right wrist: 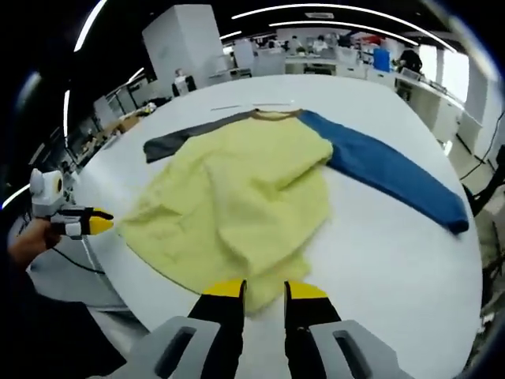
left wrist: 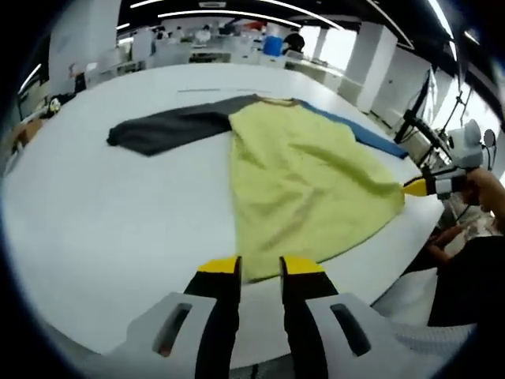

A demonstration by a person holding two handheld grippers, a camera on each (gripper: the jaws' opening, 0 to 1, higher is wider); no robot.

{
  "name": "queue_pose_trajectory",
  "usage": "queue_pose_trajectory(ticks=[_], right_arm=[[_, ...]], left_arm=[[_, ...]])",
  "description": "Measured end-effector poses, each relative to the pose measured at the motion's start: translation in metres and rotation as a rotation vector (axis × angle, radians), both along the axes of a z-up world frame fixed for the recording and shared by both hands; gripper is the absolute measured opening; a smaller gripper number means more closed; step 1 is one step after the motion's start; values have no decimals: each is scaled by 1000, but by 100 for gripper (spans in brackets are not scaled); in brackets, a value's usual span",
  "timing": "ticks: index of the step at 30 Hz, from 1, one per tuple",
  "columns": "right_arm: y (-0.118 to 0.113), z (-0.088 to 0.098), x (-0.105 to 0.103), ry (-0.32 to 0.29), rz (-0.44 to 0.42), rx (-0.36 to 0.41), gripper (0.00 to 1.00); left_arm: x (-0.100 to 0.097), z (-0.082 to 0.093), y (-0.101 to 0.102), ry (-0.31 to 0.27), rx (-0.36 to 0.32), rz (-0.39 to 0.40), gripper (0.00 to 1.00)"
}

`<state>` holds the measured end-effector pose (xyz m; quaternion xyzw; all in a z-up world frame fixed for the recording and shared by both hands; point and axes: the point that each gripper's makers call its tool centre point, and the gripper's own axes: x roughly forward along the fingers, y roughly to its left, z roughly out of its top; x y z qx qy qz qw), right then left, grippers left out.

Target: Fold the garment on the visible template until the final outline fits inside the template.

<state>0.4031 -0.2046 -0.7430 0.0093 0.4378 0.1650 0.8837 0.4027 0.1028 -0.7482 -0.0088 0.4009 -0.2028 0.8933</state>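
Note:
A garment with a yellow body (left wrist: 304, 178), a dark grey sleeve (left wrist: 170, 130) and a blue sleeve (right wrist: 387, 170) lies spread on the white table (left wrist: 102, 229). In the left gripper view my left gripper (left wrist: 260, 268) stands at one hem corner, jaws a narrow gap apart, with the yellow edge reaching between the tips. My right gripper (right wrist: 264, 290) stands the same way at the other hem corner. Each shows in the other's view: the right gripper (left wrist: 430, 186) touching the hem corner, the left gripper (right wrist: 87, 223) just beside the fabric.
The table edge (right wrist: 110, 296) runs close under both grippers. A thin line (left wrist: 221, 89) is marked on the table beyond the collar. A person's hand (left wrist: 485, 189) holds the right gripper. Office desks and pillars stand far behind.

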Motion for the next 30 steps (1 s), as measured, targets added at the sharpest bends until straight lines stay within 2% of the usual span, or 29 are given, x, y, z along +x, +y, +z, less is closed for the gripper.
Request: queue_pose_trajectory(ticks=[3, 6, 11, 13, 18, 30], right_arm=[[-12, 0, 7, -24, 0, -23, 12], [-16, -2, 17, -68, 85, -80, 10], [-9, -12, 23, -43, 136, -62, 11], [-9, -17, 25, -33, 166, -81, 11], [-11, -29, 27, 16, 171, -96, 11], [-11, -34, 32, 38, 206, -91, 11]], left_arm=[[0, -3, 1, 8, 19, -12, 17], [0, -7, 2, 10, 53, -35, 18], [-1, -15, 4, 24, 92, -66, 18], [-1, -17, 5, 25, 103, -76, 18], [2, -20, 8, 39, 90, -70, 18], [4, -25, 5, 35, 111, -94, 17]])
